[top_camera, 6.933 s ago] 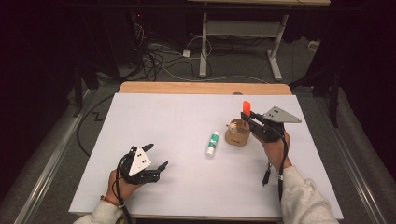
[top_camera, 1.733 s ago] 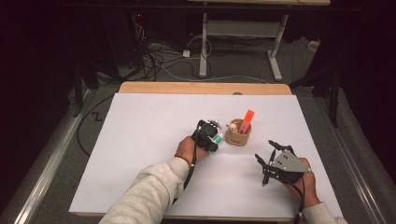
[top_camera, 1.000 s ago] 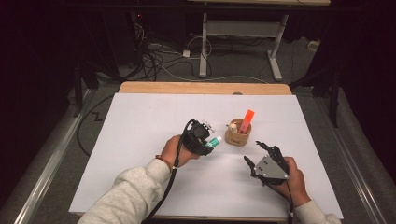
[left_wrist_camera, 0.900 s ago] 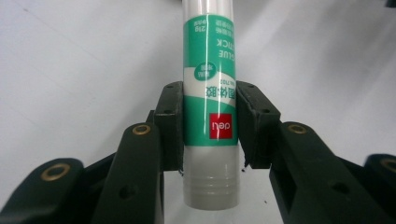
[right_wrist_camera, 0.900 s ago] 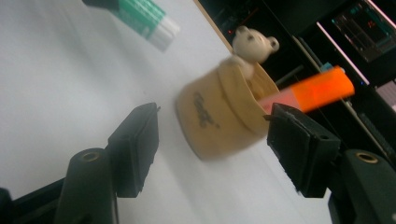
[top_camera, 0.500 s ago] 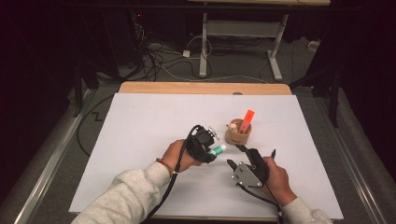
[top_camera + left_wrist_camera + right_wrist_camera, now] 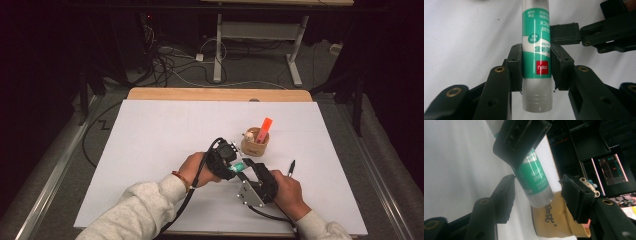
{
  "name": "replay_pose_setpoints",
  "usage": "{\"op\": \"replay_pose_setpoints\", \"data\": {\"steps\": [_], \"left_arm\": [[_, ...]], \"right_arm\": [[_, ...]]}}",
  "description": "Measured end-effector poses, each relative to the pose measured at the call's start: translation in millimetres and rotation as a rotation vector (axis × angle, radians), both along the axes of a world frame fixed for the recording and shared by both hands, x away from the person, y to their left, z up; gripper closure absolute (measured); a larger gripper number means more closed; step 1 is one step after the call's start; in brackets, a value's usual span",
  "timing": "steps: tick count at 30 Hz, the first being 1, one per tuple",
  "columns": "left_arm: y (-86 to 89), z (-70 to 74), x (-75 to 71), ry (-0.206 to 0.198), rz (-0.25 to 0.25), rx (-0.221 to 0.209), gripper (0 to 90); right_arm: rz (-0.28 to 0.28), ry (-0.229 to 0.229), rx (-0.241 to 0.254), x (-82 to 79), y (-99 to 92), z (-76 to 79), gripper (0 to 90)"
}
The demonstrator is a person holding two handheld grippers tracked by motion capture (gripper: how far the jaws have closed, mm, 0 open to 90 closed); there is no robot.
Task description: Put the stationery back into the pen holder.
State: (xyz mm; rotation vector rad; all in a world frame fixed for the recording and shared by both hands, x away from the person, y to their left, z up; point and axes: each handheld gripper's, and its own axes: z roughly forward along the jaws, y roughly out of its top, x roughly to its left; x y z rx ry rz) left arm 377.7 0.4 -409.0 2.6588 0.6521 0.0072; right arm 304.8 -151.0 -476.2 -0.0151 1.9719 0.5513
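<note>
Glue stick [image 7: 536, 57] is clamped between the pads of the left gripper [image 7: 226, 159] and held just above the white desk [image 7: 150, 140], its green label facing the camera in the left gripper view. From the right, the right gripper [image 7: 537, 192] has been brought around the stick's free end, its fingers [image 7: 505, 197] just closing but not yet pressed on it, with gaps seen on both sides. Beyond them, a wooden cup [image 7: 255, 145] with an orange marker [image 7: 264, 129] is stood, and a black pen [image 7: 291, 167] is laid nearby.
</note>
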Motion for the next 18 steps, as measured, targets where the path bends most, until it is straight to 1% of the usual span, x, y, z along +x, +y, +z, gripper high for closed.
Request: {"op": "replay_pose_setpoints", "data": {"steps": [3,5,6,7,8,9,10,11,12,13,14,15,16,17,18], "left_arm": [[-3.0,0.1,0.5,0.005,-0.001,0.006,62.9],[-5.0,0.4,0.4,0.009,-0.001,0.009,62.9],[-6.2,0.6,0.1,0.008,-0.005,0.012,62.9],[-7.4,0.6,-0.4,0.007,-0.007,0.015,62.9],[-8.2,0.6,-0.5,0.008,-0.006,0.017,62.9],[-8.8,0.7,-0.6,0.009,-0.002,0.014,62.9],[-9.6,0.9,-0.6,0.011,-0.003,0.014,62.9],[-10.3,1.0,-0.5,0.011,-0.006,0.014,62.9],[-10.8,1.2,-0.3,0.013,-0.005,0.011,62.9],[-11.5,1.5,-0.2,0.013,-0.004,0.01,62.9],[-12.4,2.0,0.1,0.016,-0.004,0.008,62.9],[-13.0,2.2,0.1,0.017,-0.005,0.006,62.9],[-14.0,2.5,-0.4,0.015,-0.006,0.008,62.9],[-15.0,2.6,-1.0,0.013,-0.008,0.014,62.9],[-15.2,2.6,-1.2,0.011,-0.009,0.016,62.9]], "right_arm": [[0.003,-0.017,-0.016,-0.9,1.9,-1.8,49.5],[0.003,-0.041,-0.046,-2.5,3.7,-3.7,51.6],[0.007,-0.051,-0.078,-2.9,4.1,-3.8,53.3],[0.01,-0.062,-0.095,-4.0,4.8,-4.5,54.8],[0.018,-0.072,-0.105,-4.2,5.5,-5.7,55.5],[0.008,-0.085,-0.114,-5.1,6.4,-6.9,55.5],[0.011,-0.106,-0.125,-5.2,7.0,-7.8,56.2],[-0.003,-0.093,-0.123,-6.7,7.2,-9.3,57.5],[-0.008,-0.095,-0.128,-7.3,7.5,-10.2,58.2],[0.013,-0.121,-0.154,-5.8,8.3,-9.1,59.4],[0.016,-0.13,-0.177,-6.0,8.9,-9.3,60.5],[0.007,-0.126,-0.177,-7.7,9.6,-11.6,60.8],[0.004,-0.138,-0.18,-8.6,10.3,-12.3,62.1],[0.027,-0.158,-0.201,-7.8,11.6,-11.7,63.2],[0.019,-0.143,-0.206,-9.2,12.1,-13.0,64.4]]}}
